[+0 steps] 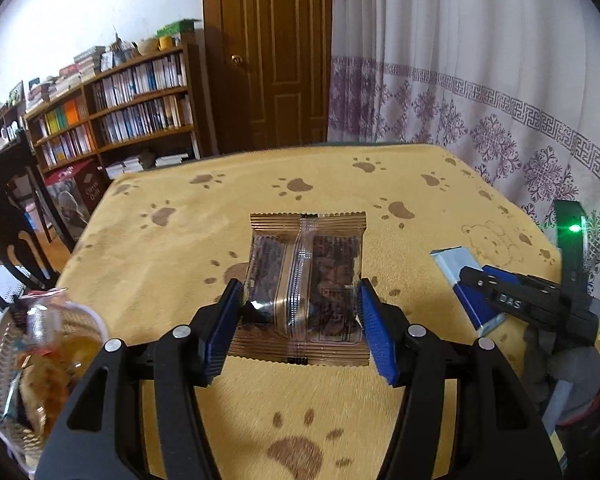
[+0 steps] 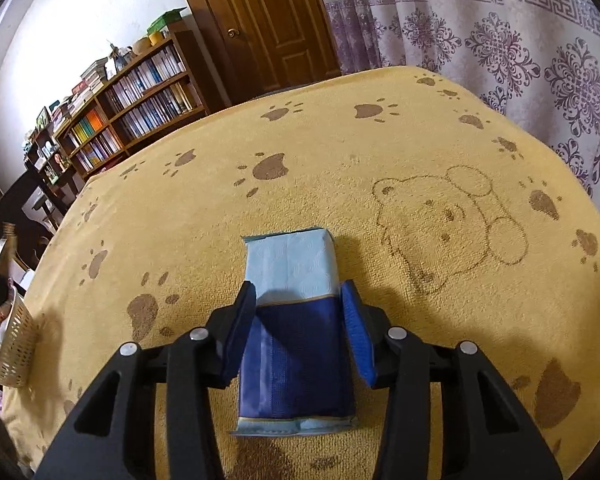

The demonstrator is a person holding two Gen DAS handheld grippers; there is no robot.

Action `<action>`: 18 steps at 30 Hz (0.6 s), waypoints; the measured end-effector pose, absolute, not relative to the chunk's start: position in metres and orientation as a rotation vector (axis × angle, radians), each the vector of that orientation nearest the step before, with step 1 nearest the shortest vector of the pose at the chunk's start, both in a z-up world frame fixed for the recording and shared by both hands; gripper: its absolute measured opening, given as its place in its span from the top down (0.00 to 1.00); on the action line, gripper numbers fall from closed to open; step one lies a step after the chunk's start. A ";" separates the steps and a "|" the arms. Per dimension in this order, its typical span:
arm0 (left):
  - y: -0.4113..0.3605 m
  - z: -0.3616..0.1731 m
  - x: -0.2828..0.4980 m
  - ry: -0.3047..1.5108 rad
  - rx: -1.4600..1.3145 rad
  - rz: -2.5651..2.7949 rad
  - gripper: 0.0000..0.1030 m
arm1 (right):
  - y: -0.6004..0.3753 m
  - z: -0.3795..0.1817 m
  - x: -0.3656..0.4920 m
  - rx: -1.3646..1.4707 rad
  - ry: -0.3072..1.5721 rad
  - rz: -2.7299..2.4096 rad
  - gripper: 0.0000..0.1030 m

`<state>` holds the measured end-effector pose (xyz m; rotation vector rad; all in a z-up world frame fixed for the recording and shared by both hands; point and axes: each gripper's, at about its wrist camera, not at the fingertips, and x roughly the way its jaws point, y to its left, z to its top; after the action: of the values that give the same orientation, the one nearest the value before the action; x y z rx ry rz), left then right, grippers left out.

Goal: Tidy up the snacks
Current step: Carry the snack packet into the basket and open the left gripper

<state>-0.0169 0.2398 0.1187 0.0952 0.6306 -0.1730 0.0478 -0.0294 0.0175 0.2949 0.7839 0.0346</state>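
The left gripper (image 1: 300, 304) has its jaws set against both sides of a brown snack packet (image 1: 306, 280) with a clear seam down its middle; the blue pads touch the packet's edges, so the jaws are closed on it, and most of the packet reaches forward past the tips onto the yellow paw-print cloth (image 1: 172, 264) over the counter. Off the left jaw, low and near, sits a woven basket (image 1: 0, 364) holding wrapped snacks (image 1: 48, 360). The right gripper (image 2: 300, 304) straddles a blue and pale-blue packet (image 2: 296, 328) lying flat on the cloth; its left jaw meets the packet's side, while the right jaw stands slightly clear, so the jaws are parted, not clamped. A bear outline (image 2: 444, 224) is printed beyond the right jaw.
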 end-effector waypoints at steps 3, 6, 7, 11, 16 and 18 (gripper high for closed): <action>0.245 0.128 -0.032 0.607 0.091 -0.166 0.42 | -0.030 0.019 0.047 0.294 0.777 0.031 0.51; 0.250 0.135 -0.043 0.587 0.091 -0.160 0.42 | -0.027 0.018 0.048 0.276 0.784 0.037 0.43; 0.251 0.137 -0.047 0.582 0.090 -0.157 0.42 | -0.024 0.017 0.048 0.259 0.794 0.032 0.43; 0.259 0.145 -0.058 0.561 0.082 -0.141 0.42 | -0.012 0.014 0.051 0.171 0.830 0.005 0.42; 0.274 0.154 -0.071 0.539 0.066 -0.108 0.42 | -0.003 0.013 0.050 0.090 0.843 -0.028 0.48; 0.283 0.159 -0.077 0.528 0.059 -0.092 0.42 | -0.004 0.013 0.048 0.089 0.840 -0.033 0.52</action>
<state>-0.0772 0.2829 0.1587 0.0590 0.5284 -0.0917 0.0483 -0.0042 0.0130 0.0889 0.8398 -0.0331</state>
